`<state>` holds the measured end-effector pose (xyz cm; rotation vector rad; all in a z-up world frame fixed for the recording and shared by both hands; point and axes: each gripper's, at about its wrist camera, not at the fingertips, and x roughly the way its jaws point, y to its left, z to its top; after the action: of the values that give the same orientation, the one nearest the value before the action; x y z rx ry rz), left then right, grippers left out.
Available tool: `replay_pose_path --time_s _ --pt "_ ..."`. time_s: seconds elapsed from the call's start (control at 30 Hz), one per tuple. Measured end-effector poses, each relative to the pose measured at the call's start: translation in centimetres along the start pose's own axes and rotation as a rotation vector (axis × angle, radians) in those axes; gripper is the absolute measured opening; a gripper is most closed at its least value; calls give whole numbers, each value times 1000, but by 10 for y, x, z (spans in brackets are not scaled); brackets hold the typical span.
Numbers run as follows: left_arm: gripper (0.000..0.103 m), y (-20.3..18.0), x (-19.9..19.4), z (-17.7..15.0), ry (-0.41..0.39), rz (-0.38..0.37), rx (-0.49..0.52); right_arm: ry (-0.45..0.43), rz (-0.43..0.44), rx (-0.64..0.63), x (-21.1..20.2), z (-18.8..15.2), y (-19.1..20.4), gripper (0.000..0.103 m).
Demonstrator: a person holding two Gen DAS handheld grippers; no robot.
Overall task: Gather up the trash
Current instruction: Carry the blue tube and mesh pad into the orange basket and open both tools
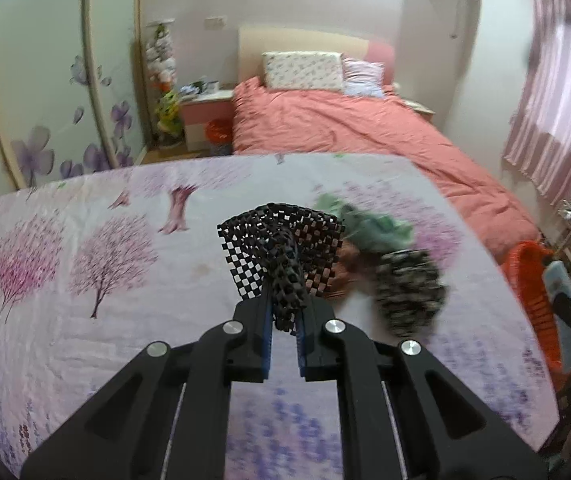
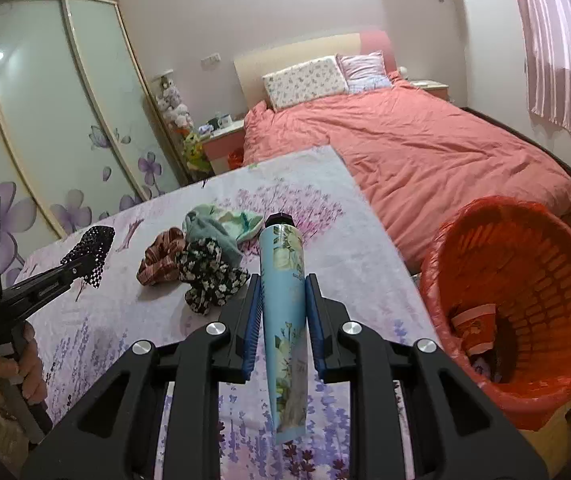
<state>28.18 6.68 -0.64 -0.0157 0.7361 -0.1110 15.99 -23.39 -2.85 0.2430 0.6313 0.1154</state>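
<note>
My left gripper [image 1: 287, 304] is shut on a piece of black open-weave mesh [image 1: 281, 236], held up above the flowered tablecloth [image 1: 85, 240]. From the right wrist view, that same left gripper [image 2: 75, 270] and the mesh [image 2: 93, 248] sit at the left, above the cloth. My right gripper [image 2: 283, 284] is shut on a light blue flowered tube [image 2: 285, 300] with a black cap, pointing away over the table. An orange basket [image 2: 525, 280] lined with a red bag stands right of the table; a red paper cup [image 2: 475, 326] lies inside.
Three scrunchies lie mid-table: striped red-brown [image 2: 161, 256], black floral [image 2: 209, 276], green [image 2: 217, 224]. The basket [image 1: 529, 280] also shows at the right of the left view. A bed with a pink quilt [image 2: 425, 152] lies beyond; a wardrobe [image 2: 65, 100] stands left.
</note>
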Motion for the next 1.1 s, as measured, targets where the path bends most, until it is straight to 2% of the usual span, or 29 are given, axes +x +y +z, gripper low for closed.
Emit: replay_pose_path --time_s 0.23,0.53,0.87,1.1 --pt "10 -52 -23 1 -31 -111 58 -50 -31 15 -19 5 -13 22" --pt "10 -126 -35 1 -40 -286 124 -125 -92 67 -45 12 -49 22" --pt "10 -228 -23 -4 -6 -472 206 -186 -181 192 -58 19 -125 22" --pt "10 -290 4 -19 51 -531 265 -196 -196 289 -52 22 -174 22"
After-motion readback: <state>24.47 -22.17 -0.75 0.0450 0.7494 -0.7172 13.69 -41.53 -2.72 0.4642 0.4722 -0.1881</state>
